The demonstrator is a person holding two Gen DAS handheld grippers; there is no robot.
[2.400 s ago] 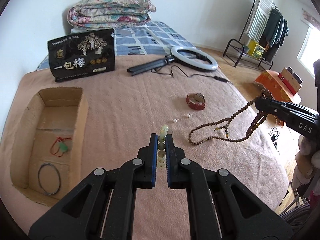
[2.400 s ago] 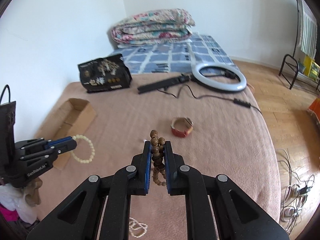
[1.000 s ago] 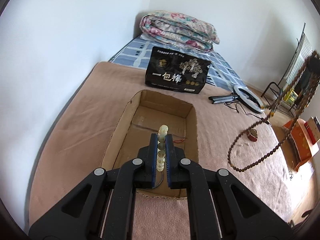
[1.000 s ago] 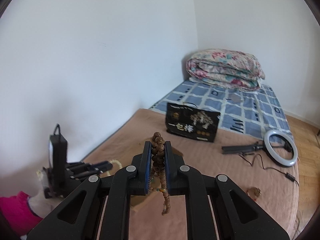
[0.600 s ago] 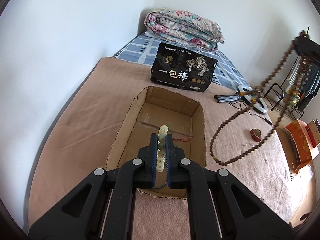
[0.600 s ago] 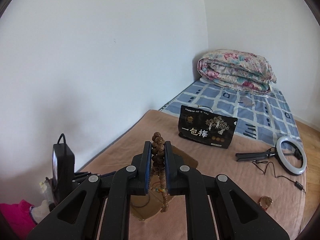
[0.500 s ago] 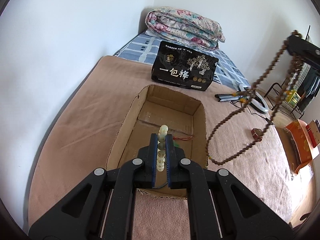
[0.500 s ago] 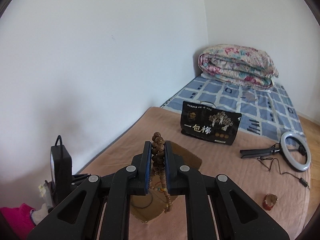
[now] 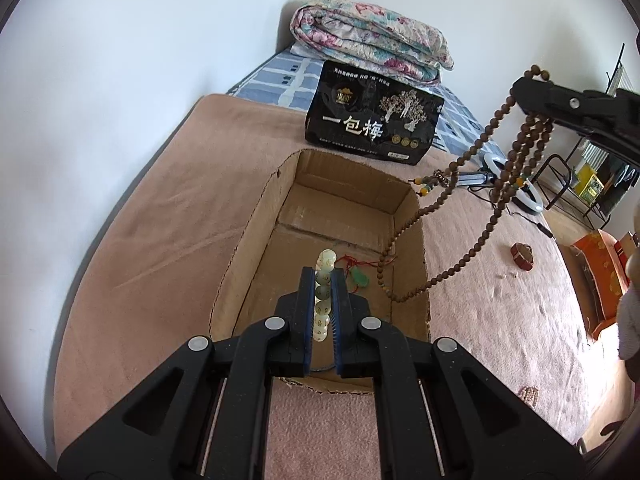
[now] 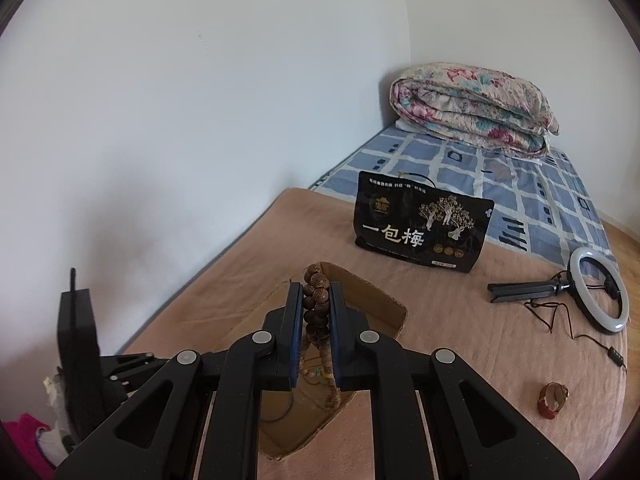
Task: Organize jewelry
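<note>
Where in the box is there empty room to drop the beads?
The far half of the cardboard box floor, toward the black snack bag, is bare. The near half is crowded: a red-string green pendant lies there, the brown bead necklace dangles in over the right wall, and a dark ring peeks out under the left gripper.

I am in a bedroom at home. A bed (image 9: 140, 216) stands against plain white walls, spread with a pinkish-brown blanket (image 10: 460, 332) and, at the far end, a blue checked sheet (image 10: 520, 184). A folded floral quilt (image 10: 472, 104) lies in the far corner. On the right a wooden floor (image 10: 616, 216) runs beside the bed, and a black clothes rack (image 9: 600, 176) with hanging garments stands there. A ring light (image 10: 596, 296) on a small tripod lies on the blanket.
</note>
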